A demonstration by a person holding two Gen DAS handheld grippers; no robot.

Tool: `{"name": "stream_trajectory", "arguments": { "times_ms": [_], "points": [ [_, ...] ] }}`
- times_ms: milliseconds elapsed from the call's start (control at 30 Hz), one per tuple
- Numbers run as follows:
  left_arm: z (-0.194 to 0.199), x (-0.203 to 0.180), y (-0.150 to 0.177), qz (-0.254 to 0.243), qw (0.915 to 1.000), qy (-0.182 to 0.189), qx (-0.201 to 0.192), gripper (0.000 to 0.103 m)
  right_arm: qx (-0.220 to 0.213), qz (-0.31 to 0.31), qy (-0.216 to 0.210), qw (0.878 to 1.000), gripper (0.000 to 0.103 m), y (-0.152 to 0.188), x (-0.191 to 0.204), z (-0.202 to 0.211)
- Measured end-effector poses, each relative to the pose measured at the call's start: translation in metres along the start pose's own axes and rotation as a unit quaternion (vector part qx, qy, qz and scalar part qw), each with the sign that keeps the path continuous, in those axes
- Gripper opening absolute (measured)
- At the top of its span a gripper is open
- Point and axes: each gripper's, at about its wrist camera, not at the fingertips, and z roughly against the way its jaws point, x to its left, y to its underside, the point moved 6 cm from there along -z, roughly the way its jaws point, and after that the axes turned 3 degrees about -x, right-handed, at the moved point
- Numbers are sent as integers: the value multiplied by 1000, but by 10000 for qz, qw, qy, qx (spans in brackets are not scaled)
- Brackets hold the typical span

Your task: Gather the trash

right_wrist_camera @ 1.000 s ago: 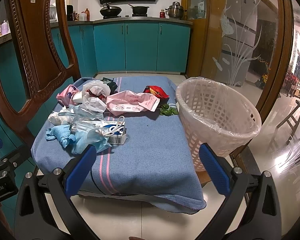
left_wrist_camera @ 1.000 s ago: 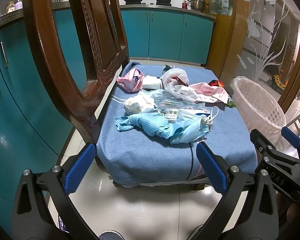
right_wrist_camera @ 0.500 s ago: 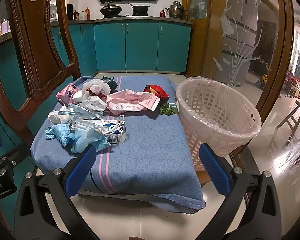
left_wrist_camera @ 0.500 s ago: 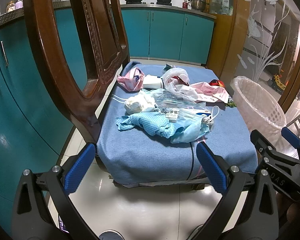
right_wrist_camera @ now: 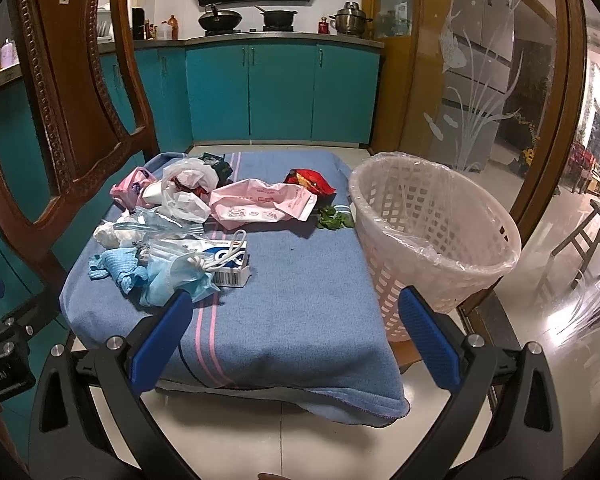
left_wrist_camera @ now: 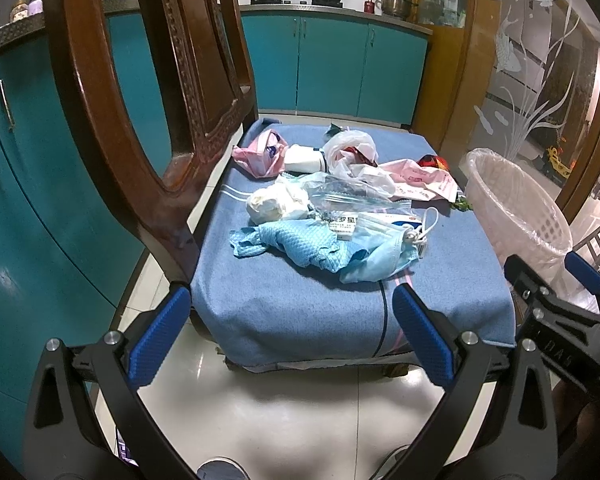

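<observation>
We're looking over the low table [right_wrist_camera: 292, 312], draped in a fuzzy blue blanket with pink stripes, a carved wooden chair [right_wrist_camera: 72, 92] standing along its left edge. Right beside the table's right edge stands the bin [right_wrist_camera: 432, 236], a white lattice plastic basket lined with a thin clear bag, mouth up and close enough, we'd judge, that each piece needs only a short carry.

Now the trash, all heaped on the table's left half and far end. Biggest is the flat pink pouch [right_wrist_camera: 260, 204], crinkly and printed, with a crumpled white plastic bag [right_wrist_camera: 188, 188] just beside it and a glossy red snack wrapper [right_wrist_camera: 310, 182] behind. Nearer us, a waffle-textured blue cloth [left_wrist_camera: 300, 244] lies touching a pale blue face mask [left_wrist_camera: 380, 260], its ear loop draped over a small barcoded carton [right_wrist_camera: 228, 268]. A few green leaves [right_wrist_camera: 334, 220] sit near the bin.

Both claws hang off the near edge: our left gripper [left_wrist_camera: 290, 328] spread wide and empty, our right gripper [right_wrist_camera: 294, 336] just as wide, nothing between its ribbed blue pads. Nothing collected yet, by our reading; the soft mask looks like the nearest pinch.
</observation>
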Motion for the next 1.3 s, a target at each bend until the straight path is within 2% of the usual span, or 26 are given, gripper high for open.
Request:
{"name": "stream_trajectory", "arguments": {
  "times_ms": [167,267,467,533,667,1067,1167,1233,1267,1300],
  "points": [
    [-13,-10,3,59,9995,300,120,100,-18,-566,-115,9983,100,-4,-16,1],
    [-26,-19,0,-51,9992,357,144,100,65,-627,-182,9978,100,-3,-17,-2],
    [-58,-22,-7,-293,9991,190,258,100,109,-459,-296,9984,100,0,-11,-4],
    [-70,-22,-6,-343,9987,122,347,96,162,-475,-356,9981,100,1,-11,-6],
    [-89,-25,-7,-567,9978,-96,338,95,213,-421,-401,9981,100,3,-9,-7],
    [-140,-5,-15,-568,9965,-253,555,94,314,-433,-441,9976,100,6,-7,-11],
    [-149,-4,-13,-576,9956,-219,699,78,330,-390,-446,9977,100,7,-6,-12],
    [-159,-1,-9,-460,9947,-110,917,62,350,-367,-495,9975,100,8,-4,-14],
    [-161,1,-8,-373,9952,-31,900,60,356,-344,-518,9974,100,9,-3,-14],
    [-162,3,-10,-330,9957,-32,863,51,373,-305,-541,9974,100,9,-1,-15]
  ]
}}
